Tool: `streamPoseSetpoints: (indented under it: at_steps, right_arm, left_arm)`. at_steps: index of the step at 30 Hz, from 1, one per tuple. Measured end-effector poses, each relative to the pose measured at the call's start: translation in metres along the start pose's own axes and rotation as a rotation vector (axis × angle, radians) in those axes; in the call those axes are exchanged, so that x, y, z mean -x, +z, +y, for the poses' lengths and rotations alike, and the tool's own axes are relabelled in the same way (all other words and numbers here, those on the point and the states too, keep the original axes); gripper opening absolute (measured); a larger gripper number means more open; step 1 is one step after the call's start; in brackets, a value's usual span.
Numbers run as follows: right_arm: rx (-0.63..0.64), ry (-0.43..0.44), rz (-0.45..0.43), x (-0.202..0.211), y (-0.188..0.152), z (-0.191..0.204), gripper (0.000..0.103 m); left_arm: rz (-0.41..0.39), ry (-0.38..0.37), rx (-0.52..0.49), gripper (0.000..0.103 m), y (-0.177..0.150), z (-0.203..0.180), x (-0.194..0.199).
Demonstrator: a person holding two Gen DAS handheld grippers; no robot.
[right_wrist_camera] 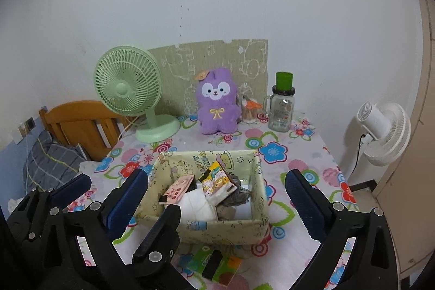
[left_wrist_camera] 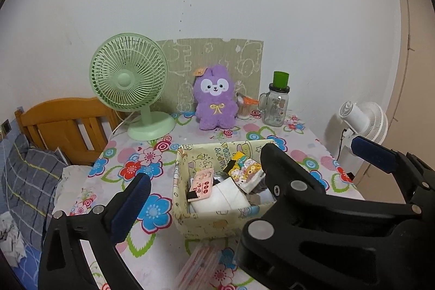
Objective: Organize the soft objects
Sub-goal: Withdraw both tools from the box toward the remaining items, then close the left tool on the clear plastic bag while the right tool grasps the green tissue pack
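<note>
A purple plush rabbit [left_wrist_camera: 214, 99] [right_wrist_camera: 218, 102] sits upright at the back of the flowered table, against a green card. A pale yellow fabric box [left_wrist_camera: 195, 219] [right_wrist_camera: 255, 181] stands mid-table, holding small packets and white folded items [left_wrist_camera: 217, 197] [right_wrist_camera: 198, 205]. My left gripper [left_wrist_camera: 204, 178] is open and empty, hovering over the near part of the box. My right gripper [right_wrist_camera: 217, 192] is open and empty, its fingers either side of the box. In the left wrist view the right gripper's black body [left_wrist_camera: 326, 208] crosses the lower right; in the right wrist view the left gripper [right_wrist_camera: 81, 208] sits at lower left.
A green desk fan [left_wrist_camera: 130, 83] [right_wrist_camera: 127, 86] stands back left. A glass jar with a green lid [left_wrist_camera: 277, 102] [right_wrist_camera: 282, 105] and a cotton swab tub [right_wrist_camera: 250, 110] stand back right. A white fan [right_wrist_camera: 383, 132] is beyond the right table edge. A wooden headboard [left_wrist_camera: 62, 124] is left. Flat packets [right_wrist_camera: 217, 262] lie near the front.
</note>
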State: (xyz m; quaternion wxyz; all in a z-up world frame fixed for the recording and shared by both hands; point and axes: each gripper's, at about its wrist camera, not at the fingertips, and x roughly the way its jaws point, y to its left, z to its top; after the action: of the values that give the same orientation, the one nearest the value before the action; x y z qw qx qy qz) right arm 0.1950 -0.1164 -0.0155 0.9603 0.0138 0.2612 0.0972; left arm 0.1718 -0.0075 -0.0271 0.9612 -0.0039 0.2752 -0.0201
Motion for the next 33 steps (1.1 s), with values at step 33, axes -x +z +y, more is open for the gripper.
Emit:
streamPoseSetpoints:
  at_steps: [33]
  right_arm:
    - [-0.012,-0.008,-0.049,0.083,-0.064,0.003,0.103]
  left_arm:
    - [-0.044,-0.024,-0.017,0.103,-0.063,-0.010,0.073]
